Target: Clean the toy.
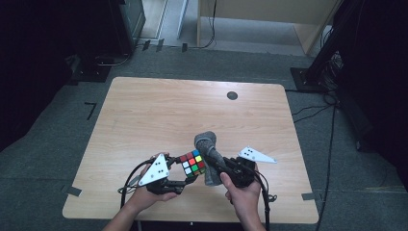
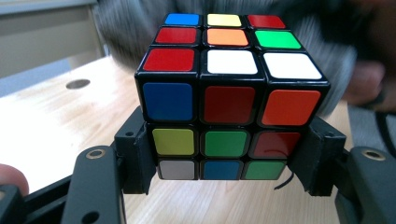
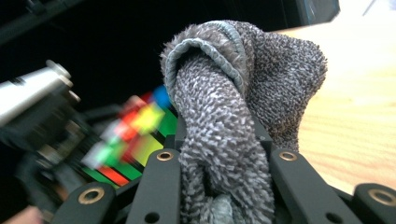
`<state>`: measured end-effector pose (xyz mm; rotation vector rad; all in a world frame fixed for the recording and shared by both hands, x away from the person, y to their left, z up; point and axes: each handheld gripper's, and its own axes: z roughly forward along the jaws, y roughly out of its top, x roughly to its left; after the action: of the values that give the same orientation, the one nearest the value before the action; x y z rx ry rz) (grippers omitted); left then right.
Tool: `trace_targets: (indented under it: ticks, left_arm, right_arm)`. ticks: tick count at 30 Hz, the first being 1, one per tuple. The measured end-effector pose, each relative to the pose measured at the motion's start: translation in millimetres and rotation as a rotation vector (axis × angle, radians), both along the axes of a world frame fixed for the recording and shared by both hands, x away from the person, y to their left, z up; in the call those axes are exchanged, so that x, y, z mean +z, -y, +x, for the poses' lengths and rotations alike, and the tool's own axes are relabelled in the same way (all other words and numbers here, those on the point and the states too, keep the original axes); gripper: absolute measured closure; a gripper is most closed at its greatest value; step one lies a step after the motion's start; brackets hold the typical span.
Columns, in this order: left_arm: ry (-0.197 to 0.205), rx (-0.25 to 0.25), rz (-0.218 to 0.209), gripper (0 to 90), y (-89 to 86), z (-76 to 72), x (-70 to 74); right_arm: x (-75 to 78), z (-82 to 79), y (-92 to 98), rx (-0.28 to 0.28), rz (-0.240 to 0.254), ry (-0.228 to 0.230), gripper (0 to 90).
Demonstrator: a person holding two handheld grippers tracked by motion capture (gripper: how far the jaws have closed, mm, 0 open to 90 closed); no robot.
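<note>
Cube and cloth crowd the near edge; table beyond lies open.

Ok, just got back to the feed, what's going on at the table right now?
A person is working with a tool in each hand near the front edge of the wooden table. The left tool is shut on a scrambled Rubik's cube, held up off the table. The right tool is shut on a bunched grey cloth, held right beside the cube.

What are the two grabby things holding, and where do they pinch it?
The left gripper pinches the puzzle cube by its lower side faces. The right gripper pinches a bunched grey cloth around its middle, the top bulging above the fingers.
</note>
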<state>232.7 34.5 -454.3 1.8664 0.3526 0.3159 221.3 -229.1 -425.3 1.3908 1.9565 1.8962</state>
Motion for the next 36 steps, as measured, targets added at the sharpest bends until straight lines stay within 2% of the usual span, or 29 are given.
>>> trace_targets:
  ticks: [3,6,8,10,12,14,17,21,23,24,27,28,30,32,36]
  left_arm:
    - [-0.007,-0.004,-0.026,34.5,-0.8,-0.7,2.0]
    - [-0.014,-0.005,-0.069,34.5,-5.7,-0.2,7.2]
    - [-0.02,-0.007,-0.076,34.5,-7.7,1.1,8.0]
    - [-0.032,-0.008,-0.07,34.5,-7.4,2.5,5.4]
    - [-0.032,-0.005,-0.037,34.5,-4.5,2.5,1.4]
    - [-0.026,-0.004,-0.022,34.5,-1.4,1.3,-0.7]
    - [-0.033,-0.01,-0.051,34.5,-2.4,1.0,2.6]
    - [-0.042,-0.005,-0.085,34.4,-8.1,2.0,6.7]
    - [-0.051,-0.004,-0.092,34.4,-8.7,2.9,5.3]
    - [-0.05,-0.001,-0.086,34.4,-7.8,2.6,4.5]
    - [-0.027,-0.008,-0.03,34.4,-0.8,-1.0,2.2]
    - [-0.023,-0.012,-0.024,34.4,0.3,-1.7,2.0]
    - [-0.031,-0.017,-0.042,34.4,0.3,-2.1,3.4]
    - [-0.029,-0.01,-0.061,34.4,-3.1,-1.4,5.9]
    - [-0.05,0.005,-0.102,34.4,-12.6,3.8,8.4]
  right_arm:
    - [2.1,-1.6,-0.9,-0.007,-0.007,0.014,74.2]
    - [-8.9,2.2,-2.8,-0.012,-0.026,-0.021,74.2]
    - [-16.0,4.5,-3.7,-0.013,-0.03,-0.056,74.2]
    - [-16.9,5.5,-3.9,-0.013,-0.028,-0.065,74.1]
    - [-11.0,3.8,-2.8,-0.008,-0.011,-0.048,74.1]
    - [-4.4,1.4,-1.6,-0.006,0.006,-0.02,74.1]
    - [-0.9,-0.9,-1.0,-0.009,0.011,-0.001,74.0]
    - [-14.3,2.1,-3.8,-0.016,0.004,-0.048,74.1]
    - [-16.0,2.9,-5.2,-0.012,-0.006,-0.059,74.1]
    - [-13.7,2.2,-4.8,-0.013,-0.009,-0.057,74.0]
    - [-2.9,-0.7,-1.0,-0.012,0.017,-0.021,74.0]
    - [1.8,-2.4,1.0,-0.014,0.032,-0.008,73.9]
    - [4.4,-3.4,1.9,-0.016,0.032,0.002,73.9]
    - [-0.8,-1.7,1.1,-0.015,0.038,-0.011,74.0]
    - [-13.9,2.7,-5.5,-0.006,0.002,-0.071,73.9]
